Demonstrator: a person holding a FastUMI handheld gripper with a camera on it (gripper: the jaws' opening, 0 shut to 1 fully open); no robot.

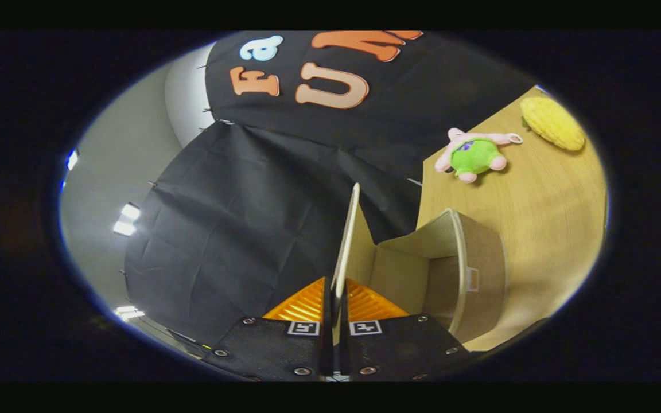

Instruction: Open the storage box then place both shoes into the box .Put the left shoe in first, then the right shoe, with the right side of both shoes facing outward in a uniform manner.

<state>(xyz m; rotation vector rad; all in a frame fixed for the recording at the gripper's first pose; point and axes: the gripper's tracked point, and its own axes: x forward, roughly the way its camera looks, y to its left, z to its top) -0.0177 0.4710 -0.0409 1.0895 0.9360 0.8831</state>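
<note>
Gripper view is showing the storage box (457, 269), a pale beige carton sitting on the wooden table (543, 229), its inside bare and its thin lid (349, 241) standing raised edge-on, running straight away from the tongs (336, 298). The tongs are pinching together on the near end of that lid, one finger pressing each face, tilted so the table is sloping off to the right, where a pink-and-green plush toy (473, 154) and a yellow corn toy (553, 121) are lying beyond the box.
</note>
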